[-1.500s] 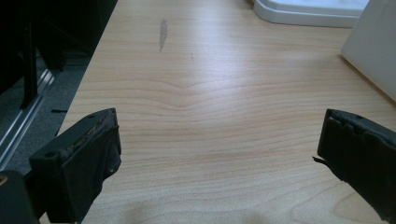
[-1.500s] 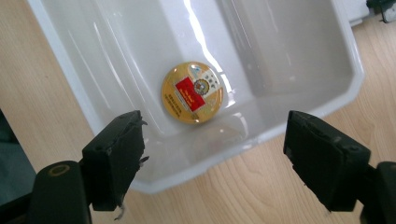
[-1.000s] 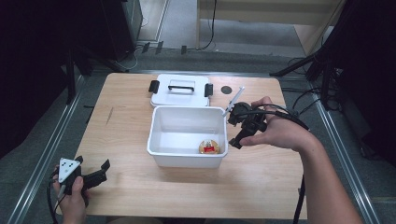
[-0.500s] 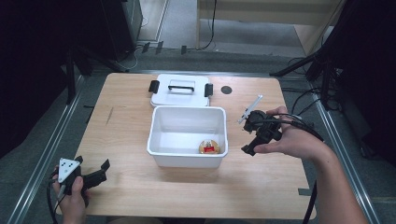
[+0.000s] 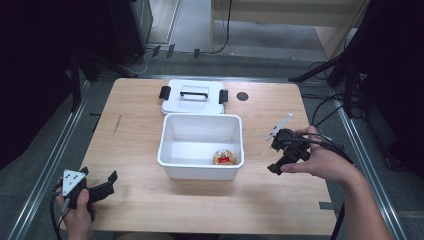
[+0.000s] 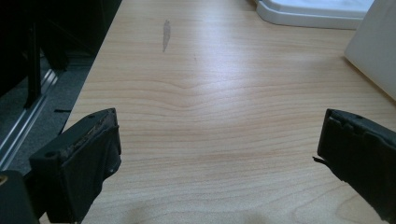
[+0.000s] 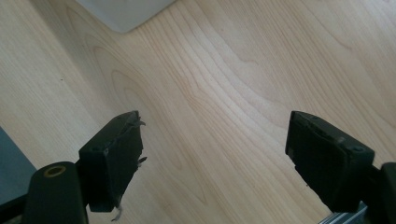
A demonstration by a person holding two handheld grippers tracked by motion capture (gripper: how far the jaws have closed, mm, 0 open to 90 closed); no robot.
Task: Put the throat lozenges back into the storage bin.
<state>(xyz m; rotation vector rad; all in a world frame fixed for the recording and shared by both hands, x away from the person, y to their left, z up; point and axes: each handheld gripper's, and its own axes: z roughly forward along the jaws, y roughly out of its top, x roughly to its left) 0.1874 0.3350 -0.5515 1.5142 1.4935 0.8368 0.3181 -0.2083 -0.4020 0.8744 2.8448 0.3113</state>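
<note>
Right gripper view | right gripper (image 7: 212, 161) wide open, seemingly empty | over table (image 7: 224, 70)

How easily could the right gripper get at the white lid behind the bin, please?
Probably yes: the right gripper is open, and bare table leads to the lid, whose handle faces up.

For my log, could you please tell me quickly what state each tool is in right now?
Left tool: open, holding nothing.
Right tool: open, holding nothing.
</note>
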